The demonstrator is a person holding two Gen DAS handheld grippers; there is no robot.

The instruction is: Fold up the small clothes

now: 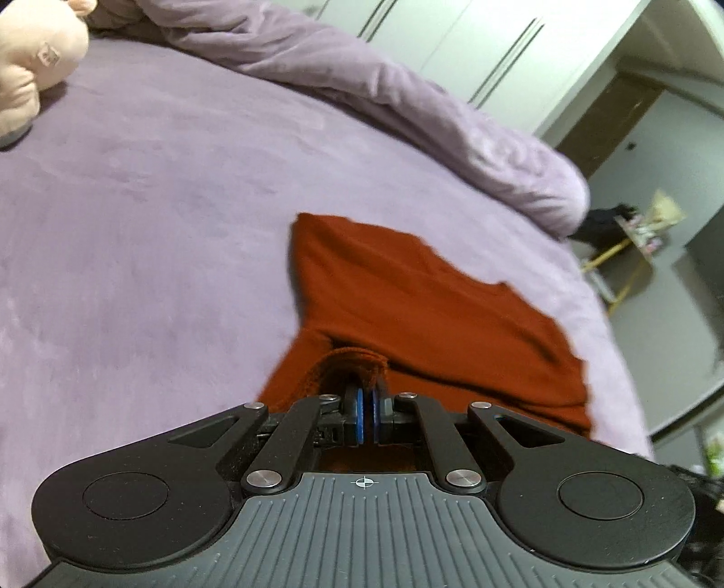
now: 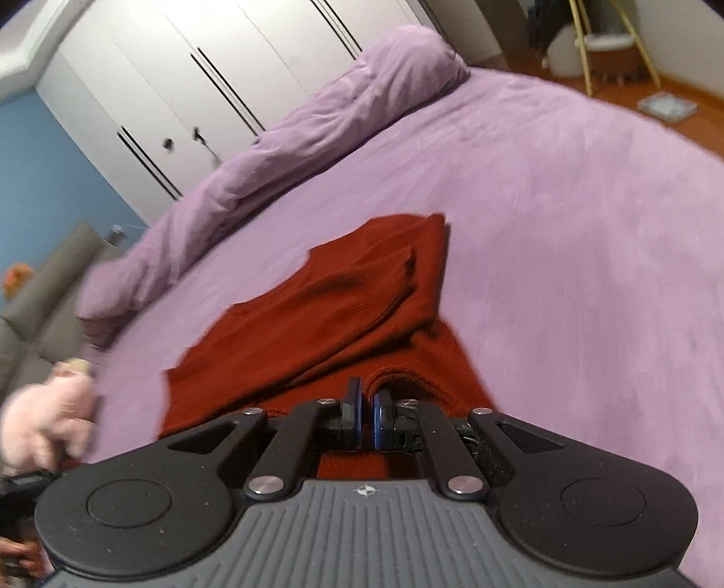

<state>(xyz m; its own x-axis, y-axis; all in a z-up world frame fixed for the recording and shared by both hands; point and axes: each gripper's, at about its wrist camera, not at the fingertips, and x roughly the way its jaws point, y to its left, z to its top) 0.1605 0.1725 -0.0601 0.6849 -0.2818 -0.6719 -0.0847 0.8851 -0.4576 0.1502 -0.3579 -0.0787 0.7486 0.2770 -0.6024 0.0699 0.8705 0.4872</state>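
Note:
A rust-red knit garment (image 1: 407, 298) lies on the purple bed (image 1: 145, 217), partly folded over itself. My left gripper (image 1: 367, 398) is shut on its near edge, which bunches up over the blue pads. In the right wrist view the same red garment (image 2: 326, 316) stretches away from me, with a fold lying across its middle. My right gripper (image 2: 367, 400) is shut on another part of the near hem, and the cloth curls around its fingertips. Both views are blurred by motion.
A rolled purple duvet (image 1: 407, 108) runs along the far side of the bed (image 2: 565, 226), in front of white wardrobe doors (image 2: 217, 77). A pink plush toy (image 1: 31, 59) sits at the top left. The bed's edge, a wooden floor and a yellow-legged stand (image 2: 606, 40) lie at the right.

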